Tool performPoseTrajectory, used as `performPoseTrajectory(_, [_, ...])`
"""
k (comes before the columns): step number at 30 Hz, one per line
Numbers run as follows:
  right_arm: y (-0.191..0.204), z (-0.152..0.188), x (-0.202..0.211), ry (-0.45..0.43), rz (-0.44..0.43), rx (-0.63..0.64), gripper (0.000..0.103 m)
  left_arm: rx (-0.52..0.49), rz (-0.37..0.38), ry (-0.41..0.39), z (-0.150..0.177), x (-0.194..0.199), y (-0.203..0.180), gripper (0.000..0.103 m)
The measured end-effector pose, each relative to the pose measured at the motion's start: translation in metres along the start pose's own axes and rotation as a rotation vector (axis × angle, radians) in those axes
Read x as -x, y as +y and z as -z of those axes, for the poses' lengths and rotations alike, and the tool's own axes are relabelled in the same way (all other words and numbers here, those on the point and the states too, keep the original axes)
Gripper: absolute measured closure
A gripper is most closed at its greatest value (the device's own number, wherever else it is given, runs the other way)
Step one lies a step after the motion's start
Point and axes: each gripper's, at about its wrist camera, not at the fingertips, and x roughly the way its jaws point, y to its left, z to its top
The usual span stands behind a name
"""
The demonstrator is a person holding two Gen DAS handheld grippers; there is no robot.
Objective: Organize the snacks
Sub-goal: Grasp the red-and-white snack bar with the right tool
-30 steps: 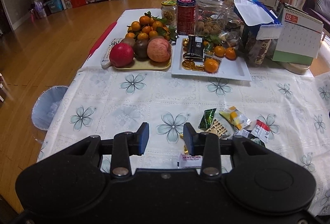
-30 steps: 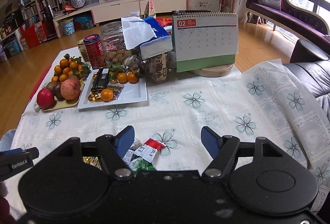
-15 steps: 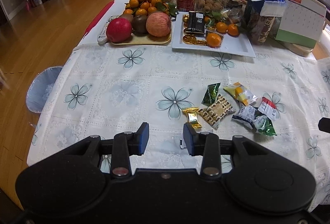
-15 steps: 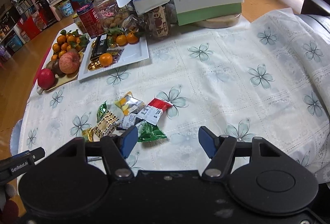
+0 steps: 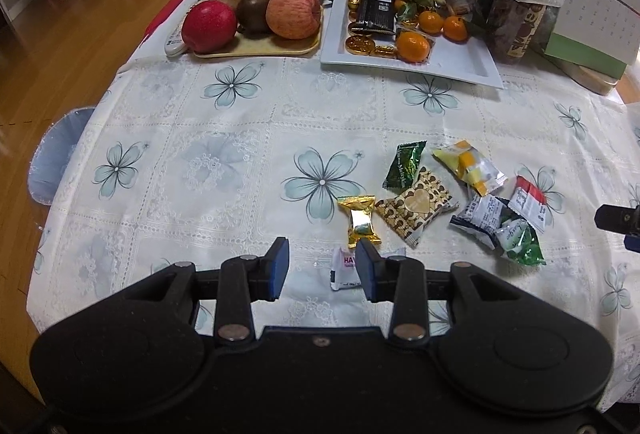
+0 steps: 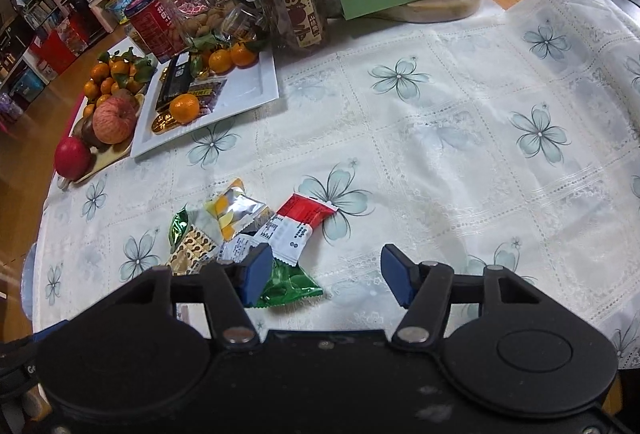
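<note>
White lace tablecloth (image 5: 208, 170) lies bare left of the snack packets (image 5: 416, 206), which cluster near the table's front edge, well apart from the white tray (image 5: 460, 64) at the back. Left gripper (image 5: 322, 268) hangs part open, empty, above a white packet (image 5: 343, 268); right gripper (image 6: 326, 274) gapes wide, empty, beside the green packet (image 6: 290, 286).

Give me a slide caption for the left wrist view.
Open left gripper above a white packet, loose snacks ahead, white tray beyond.
</note>
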Motion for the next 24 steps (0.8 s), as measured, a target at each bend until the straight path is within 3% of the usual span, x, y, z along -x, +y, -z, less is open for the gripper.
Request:
performPoseTrajectory(2, [0.001,-0.004,-0.014,0.013,0.013,-0.009,0.040,0.012,-0.008,0.006,-0.004,-0.009,0.002,0.056])
performPoseTrajectory(5, [0.002,-0.013,-0.035,0.048,0.022,-0.033,0.040,0.052,-0.015,0.075,-0.015,-0.023,0.003,0.057])
performPoseTrajectory(7, [0.004,-0.019,-0.047,0.078,0.014,-0.056,0.040,0.075,0.027,0.108,-0.024,-0.028,0.004,0.057])
performPoseTrajectory(16, [0.021,-0.039,-0.086,0.120,0.018,-0.069,0.042,0.012,-0.015,0.055,-0.045,-0.025,-0.009,0.057])
performPoseTrajectory(24, [0.017,-0.046,-0.113,0.195,0.037,-0.183,0.042,-0.026,-0.025,0.103,-0.043,-0.036,-0.016,0.057])
